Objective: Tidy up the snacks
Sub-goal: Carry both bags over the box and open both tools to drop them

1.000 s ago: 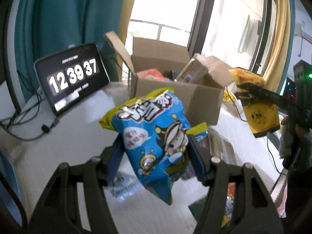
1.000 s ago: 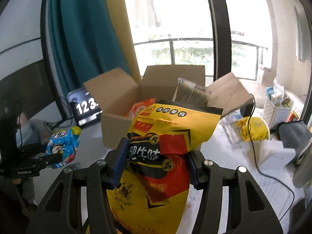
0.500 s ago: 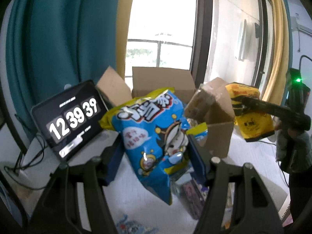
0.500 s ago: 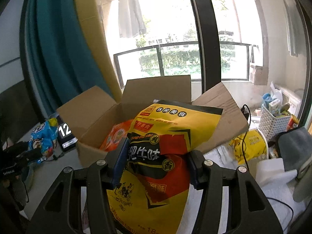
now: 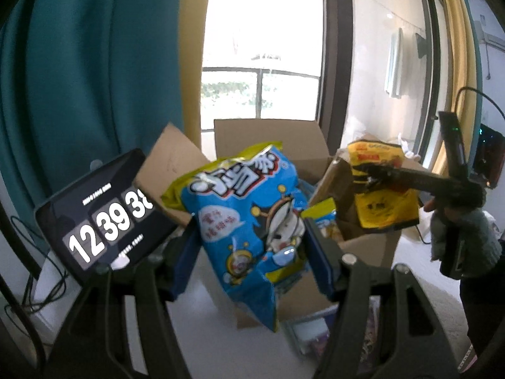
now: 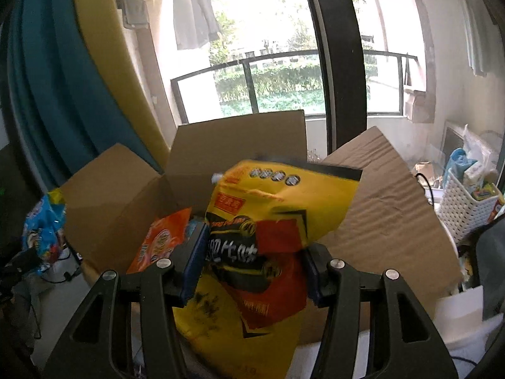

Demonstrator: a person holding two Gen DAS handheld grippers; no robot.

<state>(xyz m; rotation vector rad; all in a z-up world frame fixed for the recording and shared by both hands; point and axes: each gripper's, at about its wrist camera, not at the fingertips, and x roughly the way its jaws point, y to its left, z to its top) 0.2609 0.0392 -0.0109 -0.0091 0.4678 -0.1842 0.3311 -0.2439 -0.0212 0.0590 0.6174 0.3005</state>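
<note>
My left gripper (image 5: 252, 246) is shut on a blue snack bag (image 5: 246, 214) and holds it in the air in front of the open cardboard box (image 5: 271, 139). My right gripper (image 6: 254, 262) is shut on a yellow, red and black snack bag (image 6: 271, 237) and holds it over the box (image 6: 240, 145) opening. The yellow bag also shows in the left wrist view (image 5: 383, 195), and the blue bag shows at the left of the right wrist view (image 6: 42, 224). An orange snack bag (image 6: 161, 240) lies inside the box.
A tablet clock (image 5: 101, 221) stands left of the box with cables beside it. Several packets (image 5: 315, 334) lie on the white table below the box. A white basket (image 6: 467, 202) with items stands at the right. Teal curtain (image 5: 79, 72) and window lie behind.
Both grippers have risen and moved closer to the box. The yellow bag has tilted over the box opening. The blue bag has come up to the box's front.
</note>
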